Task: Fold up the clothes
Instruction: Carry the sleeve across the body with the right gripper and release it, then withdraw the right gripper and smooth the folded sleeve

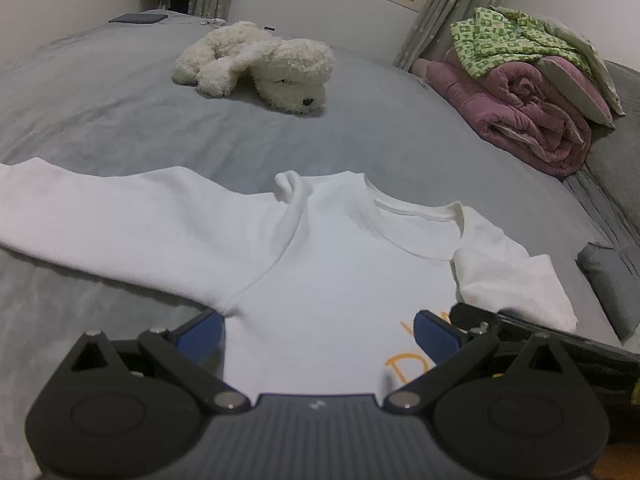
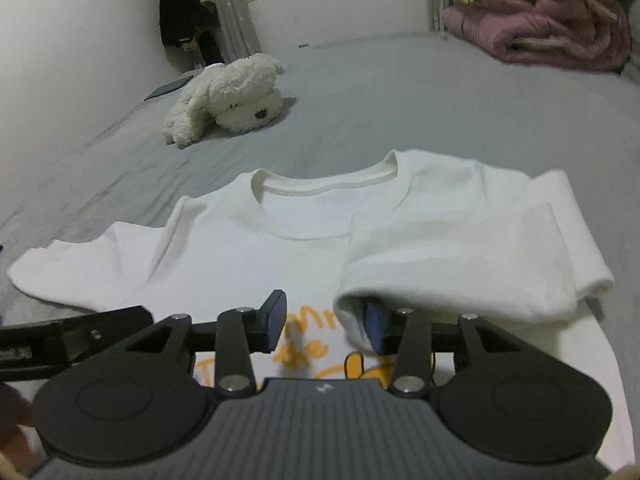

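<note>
A white T-shirt (image 1: 320,264) with orange print lies face up on the grey bed, neck hole away from me. Its left sleeve (image 1: 100,216) lies spread flat to the left. Its right sleeve (image 2: 460,248) is folded inward over the chest. My left gripper (image 1: 318,334) is open, its blue pads low over the shirt's chest near the left armpit. My right gripper (image 2: 326,322) is open over the orange print (image 2: 308,352); the folded sleeve's cuff drapes over its right finger (image 2: 376,328). The shirt also shows in the right wrist view (image 2: 248,256).
A white plush dog (image 1: 260,66) lies further up the bed (image 1: 120,120). Rolled pink and green quilts (image 1: 532,92) are stacked at the far right by the curtain. A dark flat device (image 1: 136,19) lies at the far edge. A grey pillow (image 1: 612,292) sits at the right.
</note>
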The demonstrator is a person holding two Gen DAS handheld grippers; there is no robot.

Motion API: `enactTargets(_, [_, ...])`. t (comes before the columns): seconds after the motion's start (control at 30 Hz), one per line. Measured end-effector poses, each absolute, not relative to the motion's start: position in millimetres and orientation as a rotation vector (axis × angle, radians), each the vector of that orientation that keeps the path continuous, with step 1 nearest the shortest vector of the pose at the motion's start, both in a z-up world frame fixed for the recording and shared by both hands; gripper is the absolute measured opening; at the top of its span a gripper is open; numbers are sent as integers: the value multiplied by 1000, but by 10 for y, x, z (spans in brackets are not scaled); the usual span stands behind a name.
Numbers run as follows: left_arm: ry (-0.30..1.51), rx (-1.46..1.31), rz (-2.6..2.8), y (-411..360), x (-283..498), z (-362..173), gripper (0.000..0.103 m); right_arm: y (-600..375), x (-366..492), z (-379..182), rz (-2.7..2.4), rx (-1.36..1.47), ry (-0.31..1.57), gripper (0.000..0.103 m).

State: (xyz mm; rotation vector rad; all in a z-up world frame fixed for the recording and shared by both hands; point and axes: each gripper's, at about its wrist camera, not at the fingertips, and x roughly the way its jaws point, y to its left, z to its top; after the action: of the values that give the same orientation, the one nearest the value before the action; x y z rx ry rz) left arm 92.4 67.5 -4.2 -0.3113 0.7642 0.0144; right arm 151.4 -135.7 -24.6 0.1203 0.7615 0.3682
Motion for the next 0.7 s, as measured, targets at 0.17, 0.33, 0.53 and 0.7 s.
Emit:
enactTargets(0.17, [765,-306,11,679,913,-36,102,-1492,1465,-156,387,196,811,46])
enactTargets(0.33, [773,-302,7,658,906,-27,102,-1656,1421,-117,394,284,845,46])
enactTargets(0.53, [788,-240,-23,537,919,14,102,-1831,1414,-42,399,356,854,46])
enactTargets(0.7, [747,-220,-31,520,968,61,102,-2010,1459,87,369,385,793,46])
